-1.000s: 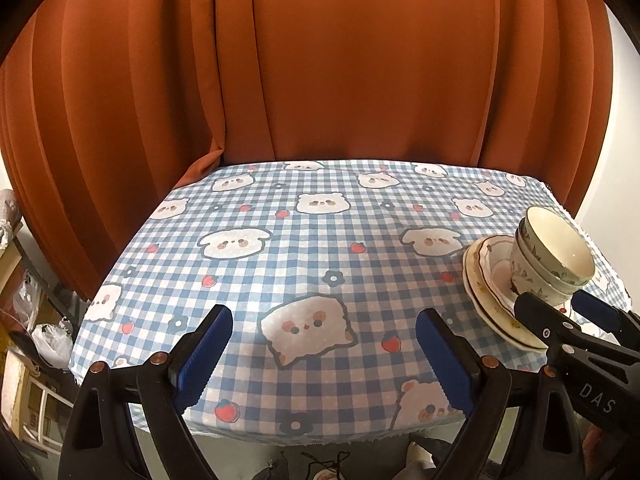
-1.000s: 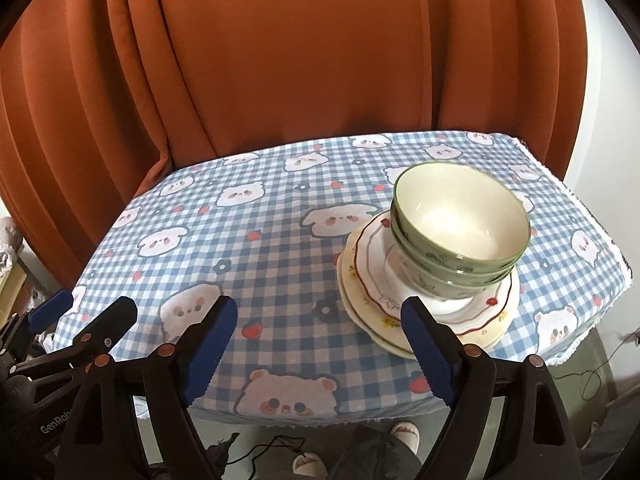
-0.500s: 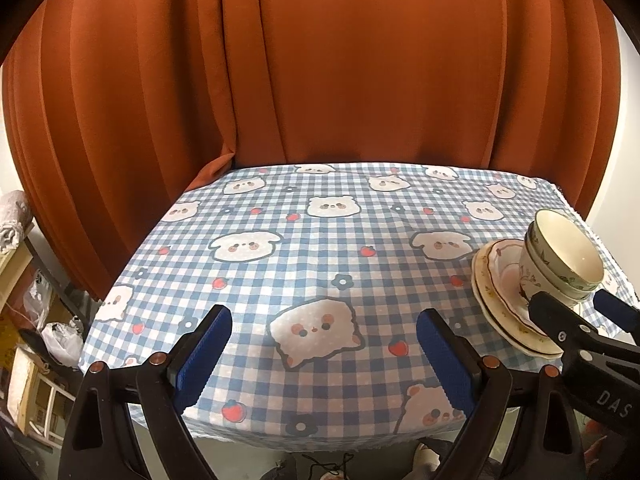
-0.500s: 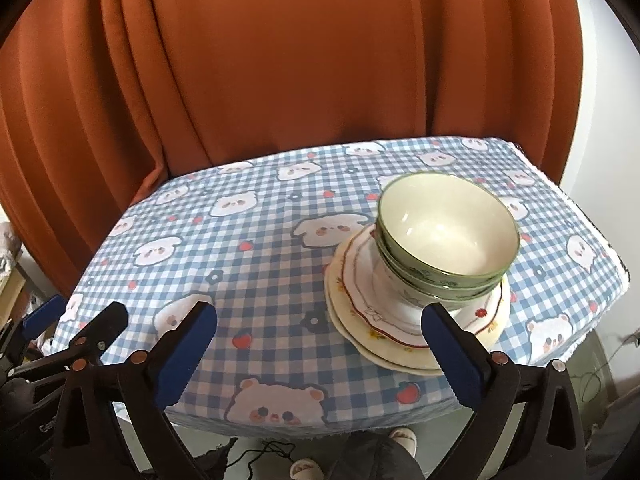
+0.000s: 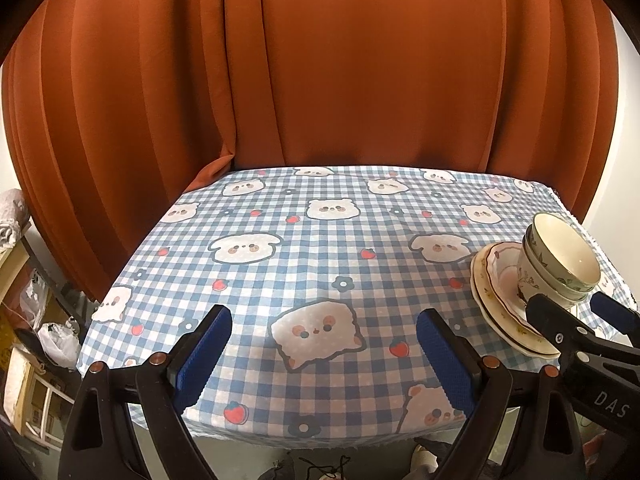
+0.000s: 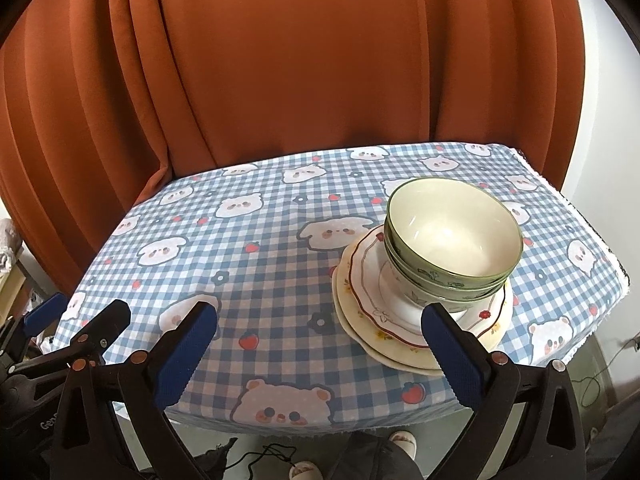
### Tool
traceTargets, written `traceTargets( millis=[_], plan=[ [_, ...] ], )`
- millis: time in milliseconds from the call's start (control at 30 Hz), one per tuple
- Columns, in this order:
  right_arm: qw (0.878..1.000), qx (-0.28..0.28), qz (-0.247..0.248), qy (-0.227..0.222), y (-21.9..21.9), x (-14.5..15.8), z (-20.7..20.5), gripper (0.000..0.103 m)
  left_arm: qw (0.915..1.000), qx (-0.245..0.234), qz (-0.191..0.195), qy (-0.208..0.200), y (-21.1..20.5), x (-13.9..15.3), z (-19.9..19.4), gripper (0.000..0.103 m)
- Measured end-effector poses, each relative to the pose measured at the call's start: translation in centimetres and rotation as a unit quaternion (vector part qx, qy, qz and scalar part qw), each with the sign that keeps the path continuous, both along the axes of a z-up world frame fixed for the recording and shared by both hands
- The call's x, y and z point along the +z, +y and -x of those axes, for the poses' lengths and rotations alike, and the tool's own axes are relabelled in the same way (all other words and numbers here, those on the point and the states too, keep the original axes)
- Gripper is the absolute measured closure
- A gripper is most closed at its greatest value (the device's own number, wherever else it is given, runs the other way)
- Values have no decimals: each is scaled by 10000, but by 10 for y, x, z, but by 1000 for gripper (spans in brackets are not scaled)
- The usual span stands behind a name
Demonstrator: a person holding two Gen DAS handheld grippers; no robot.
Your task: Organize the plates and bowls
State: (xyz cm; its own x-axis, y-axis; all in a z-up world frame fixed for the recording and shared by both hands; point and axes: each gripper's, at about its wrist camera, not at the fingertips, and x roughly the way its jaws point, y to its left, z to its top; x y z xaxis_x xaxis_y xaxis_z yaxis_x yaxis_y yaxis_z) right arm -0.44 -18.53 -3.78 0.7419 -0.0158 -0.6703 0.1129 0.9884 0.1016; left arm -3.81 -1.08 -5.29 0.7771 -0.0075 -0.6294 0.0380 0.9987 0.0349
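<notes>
Green-rimmed bowls (image 6: 454, 240) are nested together on a red-rimmed white plate (image 6: 370, 280), which lies on a cream plate (image 6: 352, 320), at the table's right front. The stack also shows at the right in the left wrist view: bowls (image 5: 560, 260), plates (image 5: 496, 304). My right gripper (image 6: 320, 320) is open and empty, held back above the front edge, its right finger (image 6: 448, 340) in front of the plates. My left gripper (image 5: 324, 332) is open and empty over the front middle of the table.
The table carries a blue checked cloth with bears (image 5: 320, 240). An orange curtain (image 5: 360, 80) hangs close behind it. Shelves and bags (image 5: 40, 320) stand at the far left. The floor and a person's feet (image 6: 400, 440) show below the front edge.
Both grippers have drawn back and up from the table, so the stack looks farther away. The right gripper's jaws have spread wider. The stack has not moved.
</notes>
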Motion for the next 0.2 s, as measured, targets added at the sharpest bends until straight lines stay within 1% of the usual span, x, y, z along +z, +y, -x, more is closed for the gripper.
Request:
traceTargets(
  millis=[200],
  plan=[
    [10000, -1, 10, 0, 1, 1, 0, 0, 10000, 0, 12, 5, 0, 0, -1, 8]
  ],
)
